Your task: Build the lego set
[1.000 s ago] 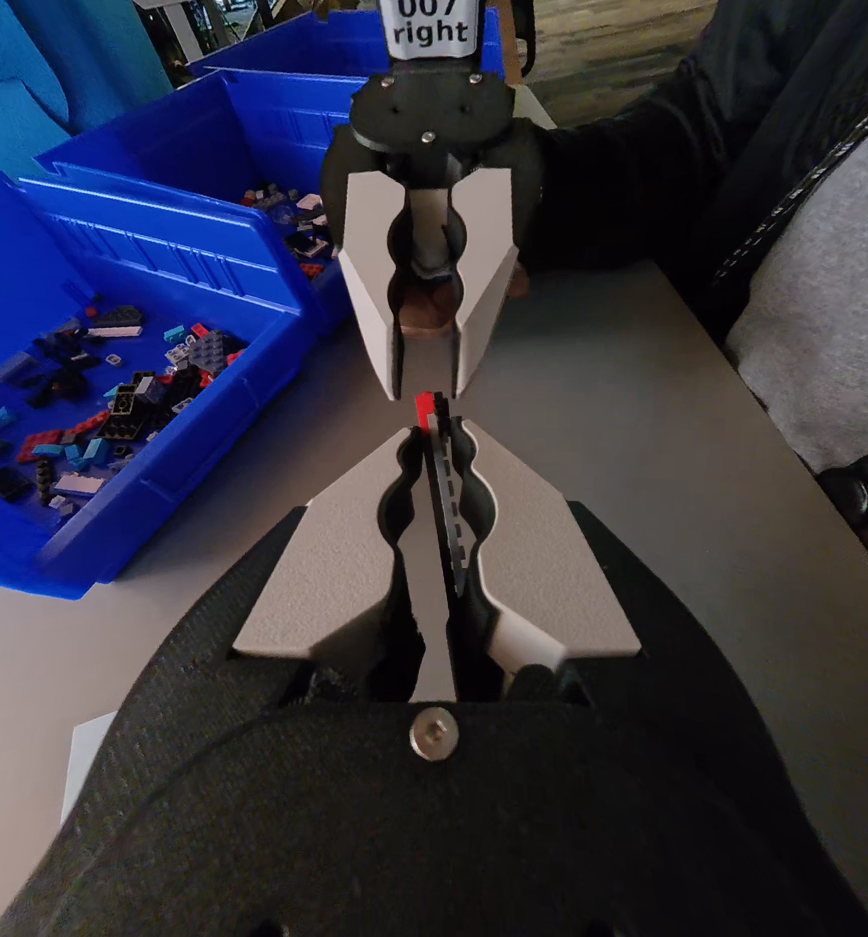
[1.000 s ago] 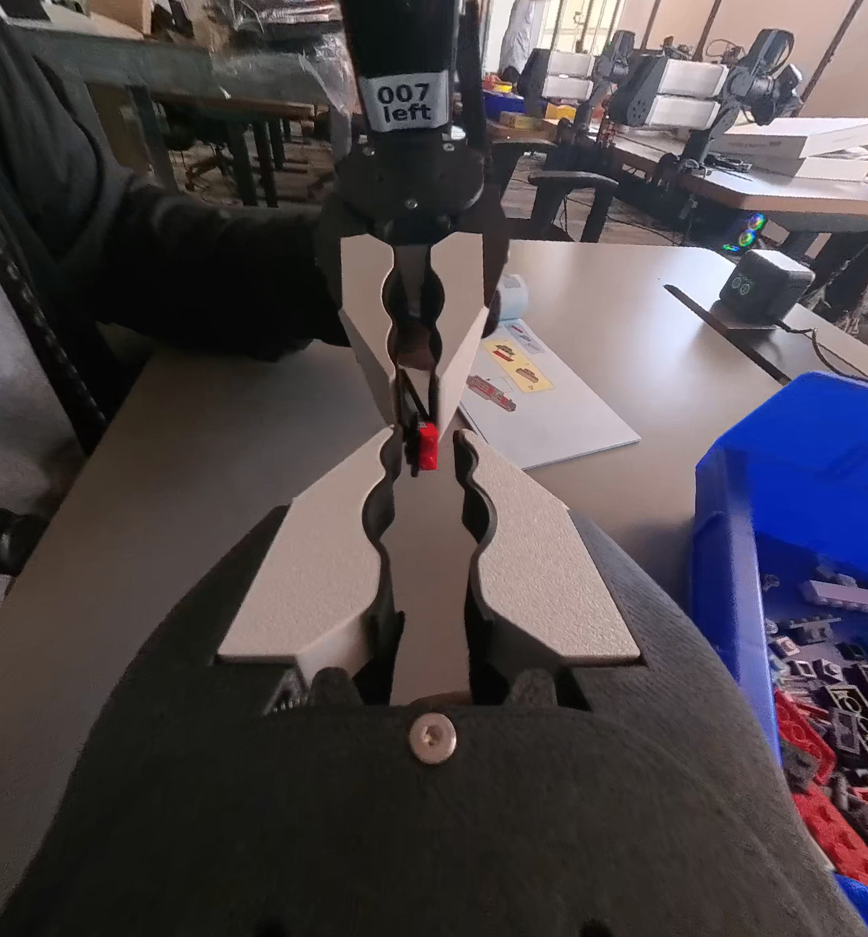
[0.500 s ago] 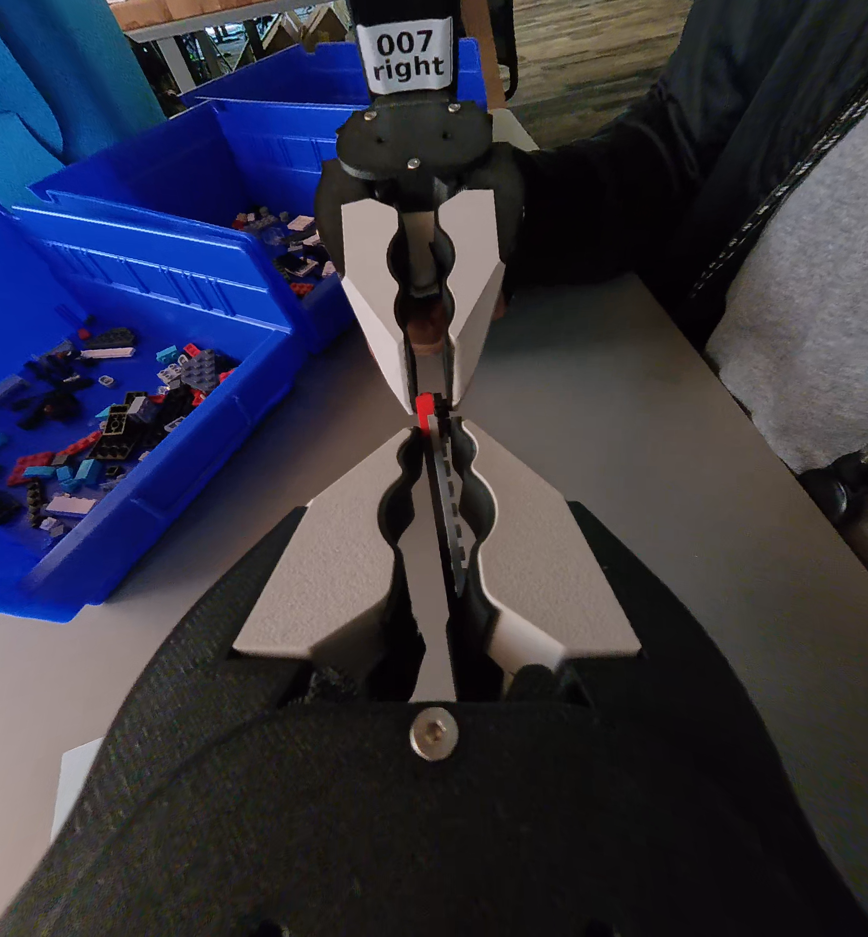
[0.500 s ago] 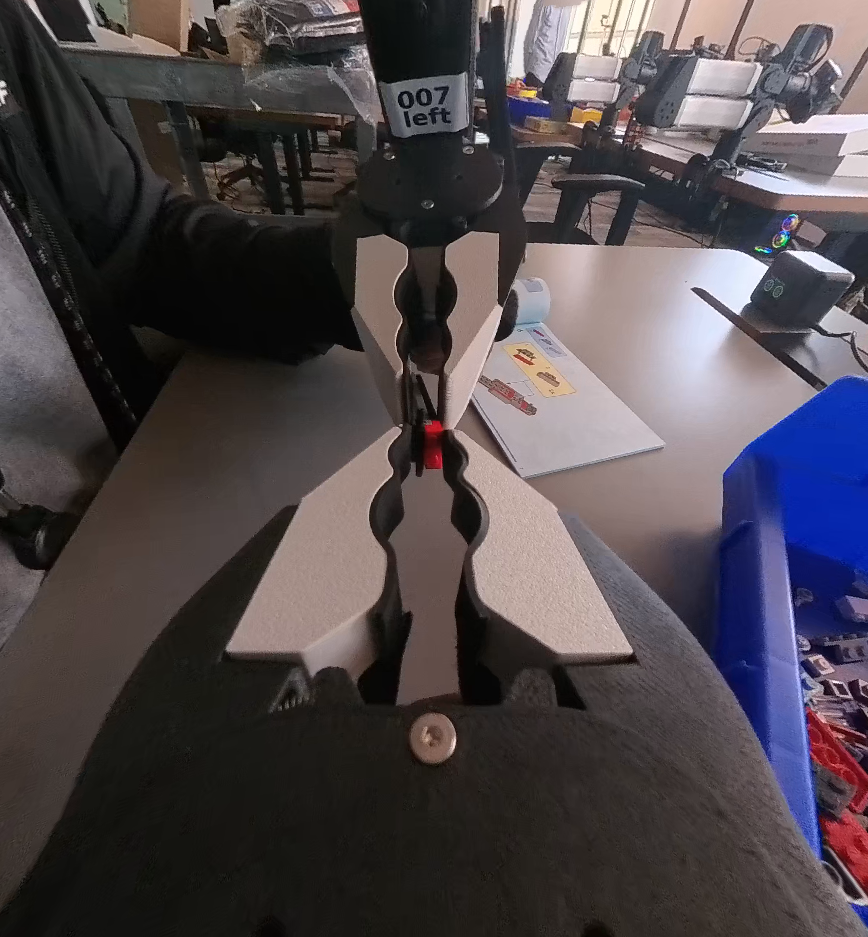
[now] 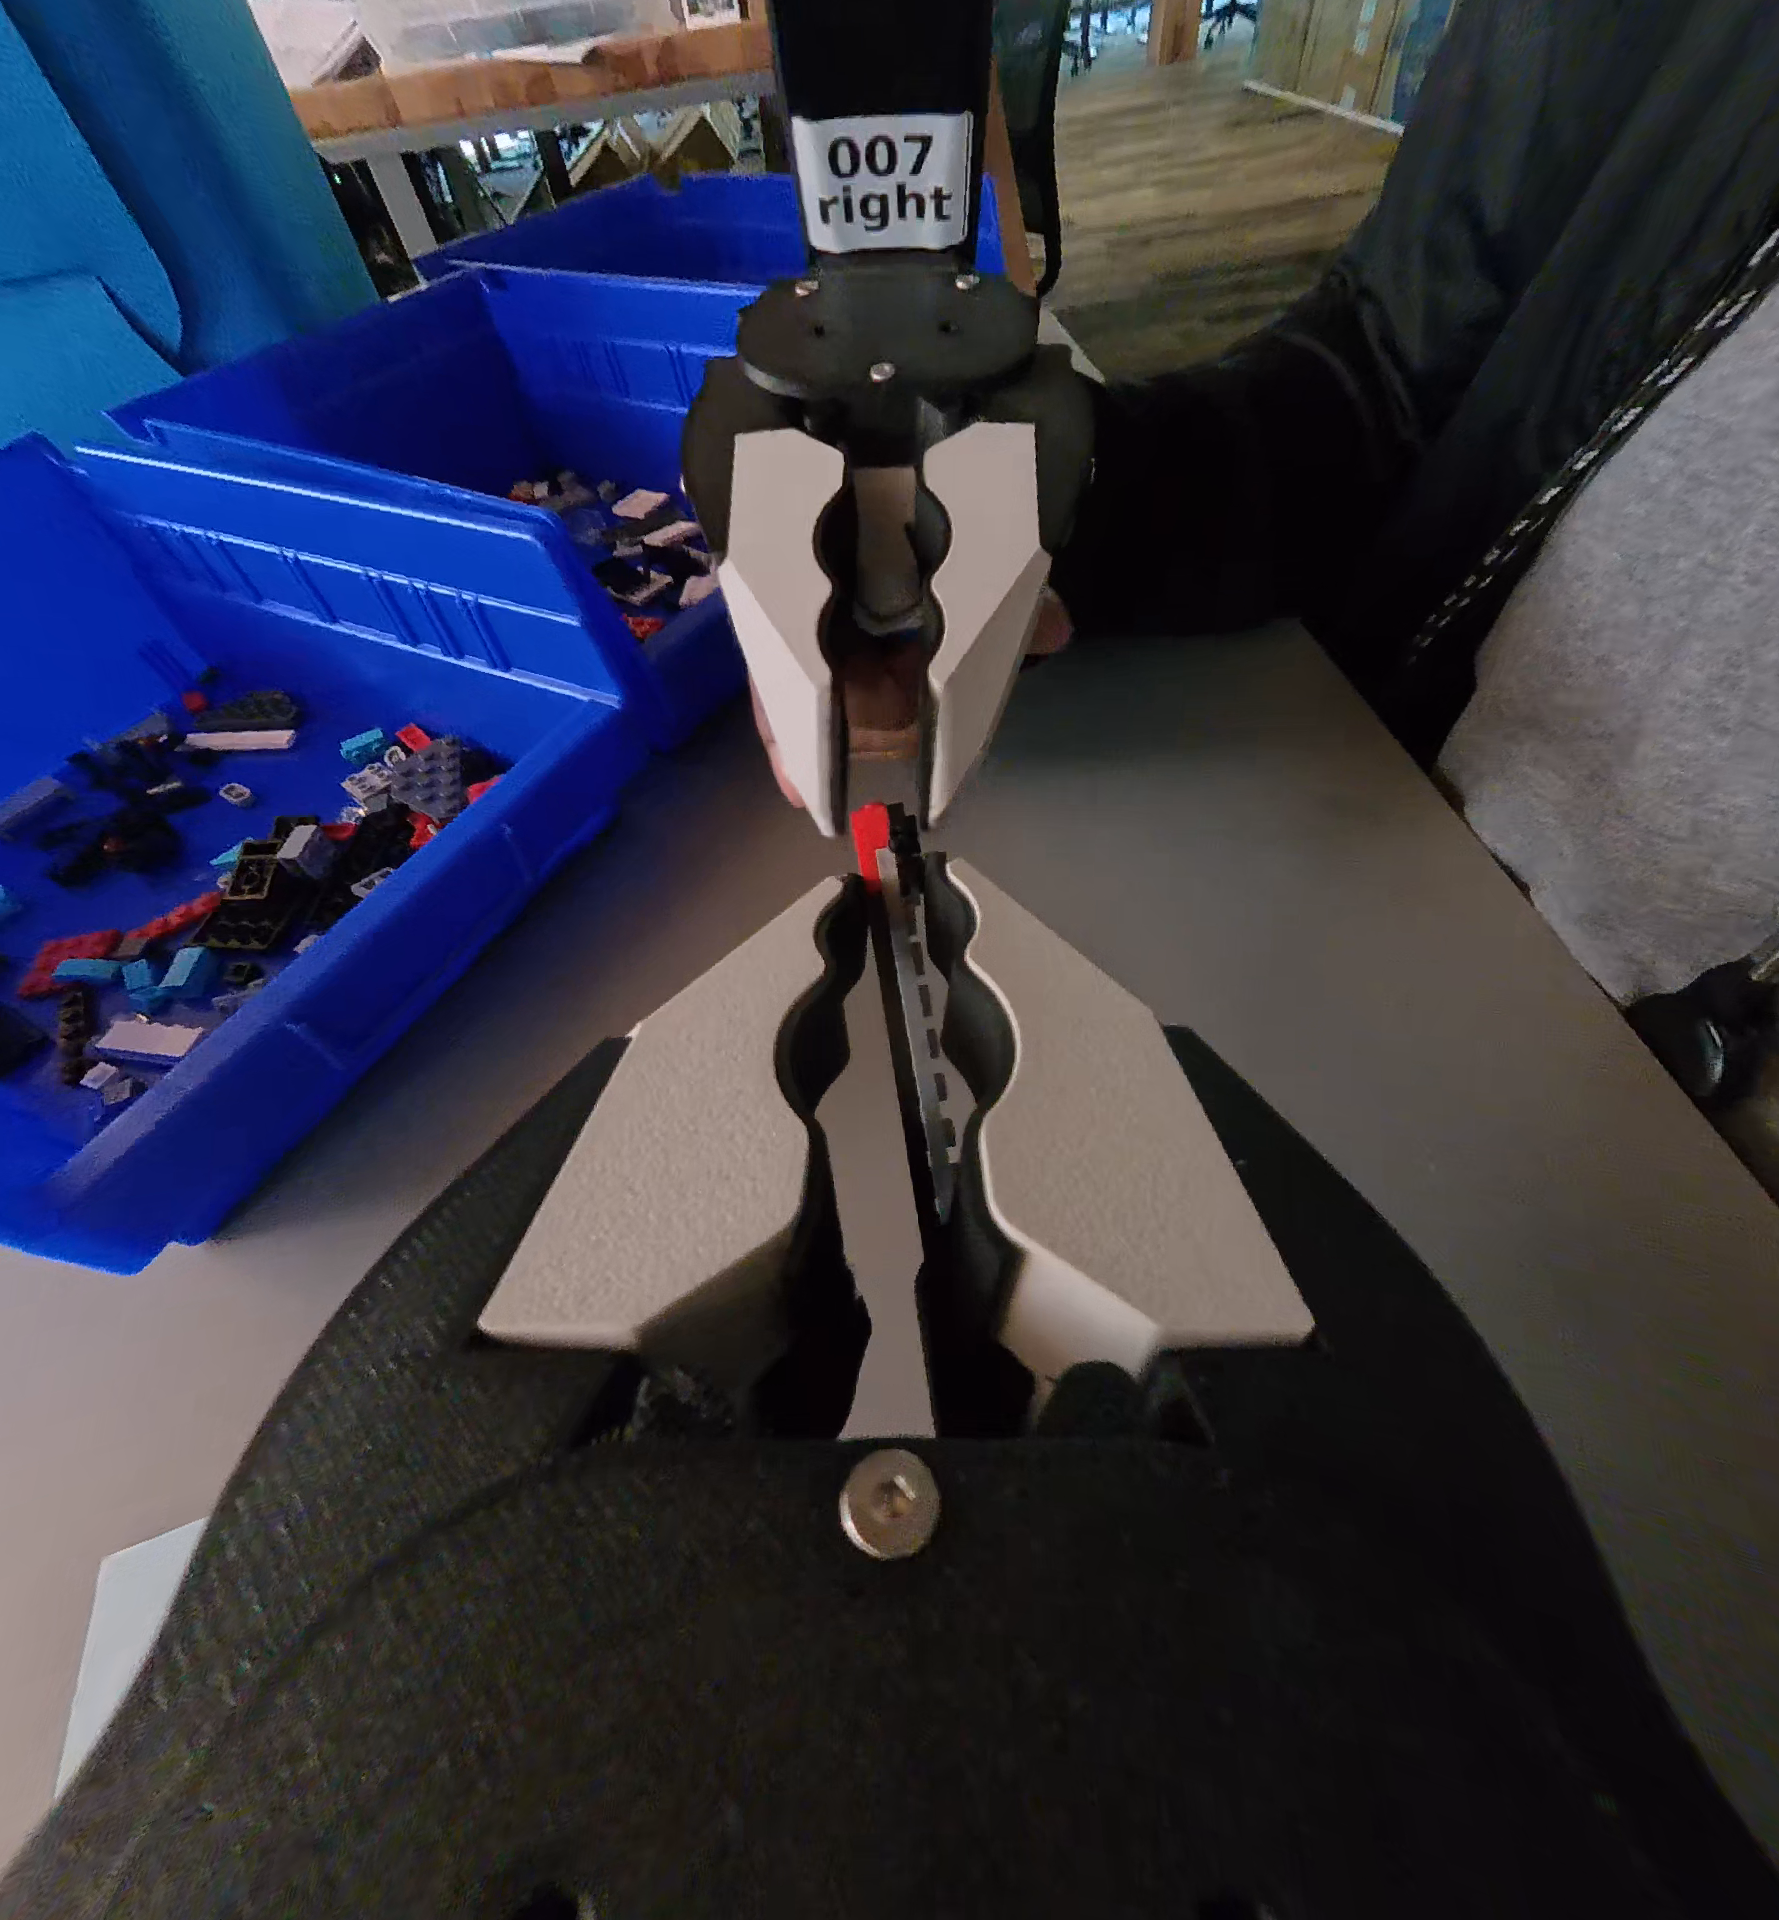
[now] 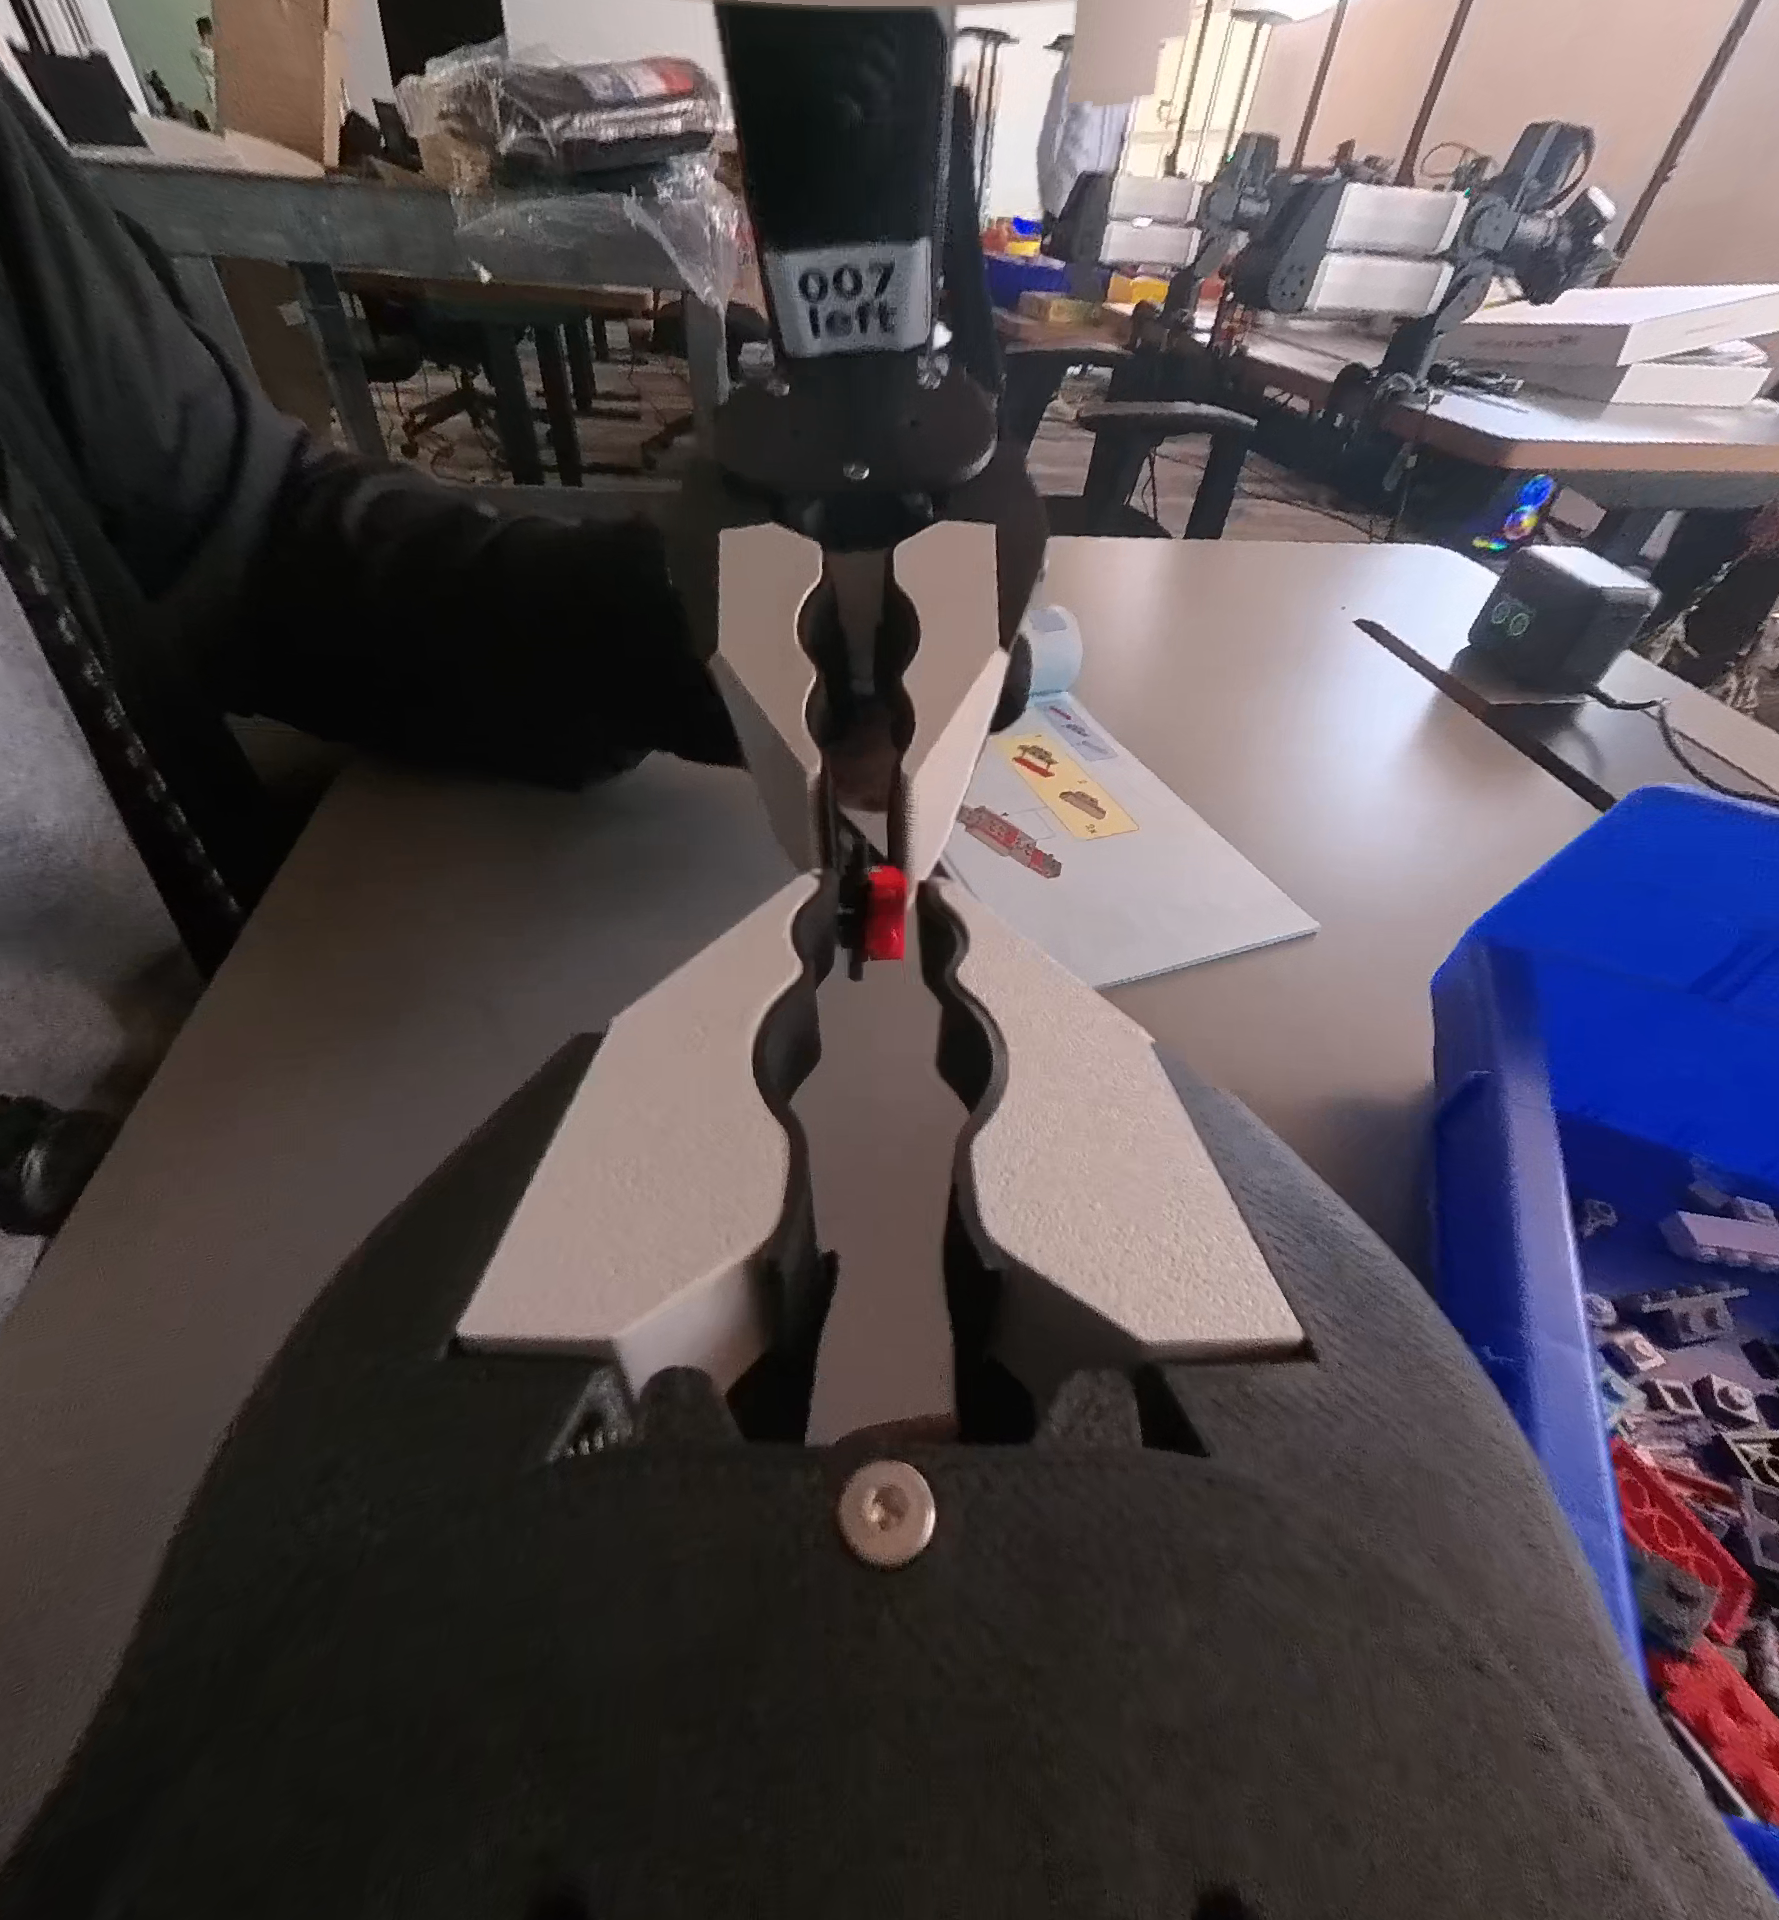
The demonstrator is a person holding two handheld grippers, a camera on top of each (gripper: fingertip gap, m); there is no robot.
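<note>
Tip to tip over the grey surface (image 5: 1228, 935), the two tools meet at the centre of both frames. The left gripper (image 5: 890, 883) has its jaws closed on a long thin black lego plate (image 5: 924, 1039) held on edge, running up the middle of the left wrist view from between the wavy dark pads to just past the tips. At that far end sits a small red lego brick (image 5: 869, 831), fixed to the plate's left face in this view. The right gripper (image 5: 880, 821) comes down from the top centre of that frame, its jaws parted a little and standing either side of the red brick; whether they press on it I cannot tell. In the right wrist view the right gripper (image 6: 869, 894) shows a clear gap between its white fingers, with the red brick (image 6: 885, 914) and the plate's end (image 6: 850, 925) just inside the tips, and the left gripper (image 6: 869, 842) pointing down at it from the top centre. Blue plastic bins of loose mixed lego pieces (image 5: 272, 831) fill the left side of the left wrist view. A pale instruction booklet (image 6: 1124, 894) lies open on the surface right of centre in the right wrist view, and another blue bin (image 6: 1519, 1143) sits at the right edge.
</note>
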